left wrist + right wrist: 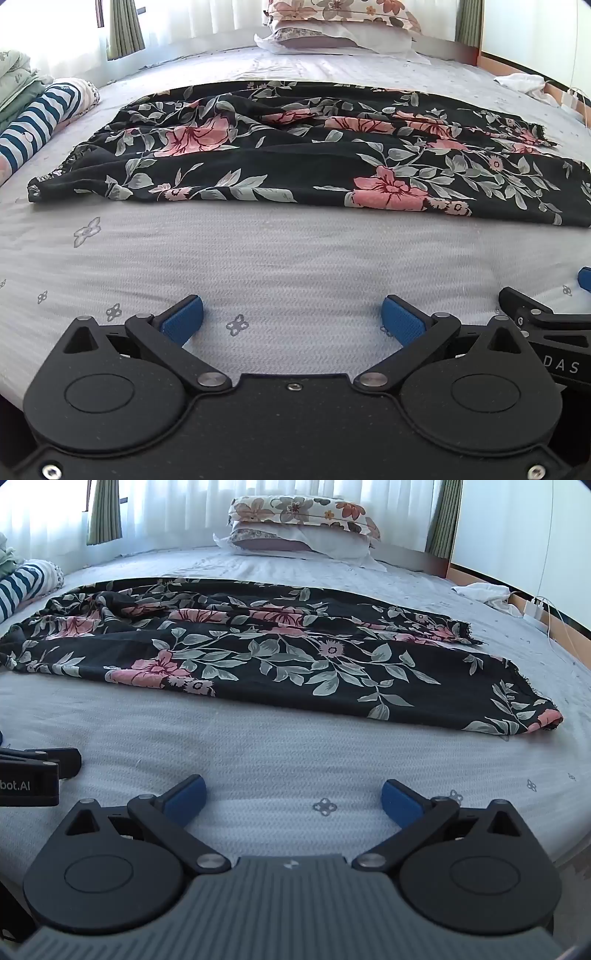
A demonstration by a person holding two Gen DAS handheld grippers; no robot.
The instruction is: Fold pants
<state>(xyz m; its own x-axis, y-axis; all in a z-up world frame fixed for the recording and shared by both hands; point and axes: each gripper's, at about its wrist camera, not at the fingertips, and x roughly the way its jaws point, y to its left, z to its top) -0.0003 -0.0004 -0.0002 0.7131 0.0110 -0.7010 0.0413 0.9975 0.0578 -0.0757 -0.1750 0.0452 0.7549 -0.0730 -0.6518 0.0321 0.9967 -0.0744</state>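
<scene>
Black floral pants (295,155) spread across mid-frame on the bed (258,258). Left gripper (293,317) and right gripper (293,797) at lower centre, jaws spread wide, holding nothing, short of the cloth.

- Black floral pants (258,653) lie spread across the bed (295,760).
- The right gripper (293,799) hangs wide open and empty over bare sheet.
- Stacked pillows (299,524) sit beyond.

I see a big bed (280,258) with a pale grey sheet dotted with little flowers. The black flowery pants (295,155) lie spread out flat across its middle. At the far end, two pillows (299,524) sit stacked. A striped cloth roll (40,118) rests at the left edge, and a white cloth (484,592) at the right.
</scene>
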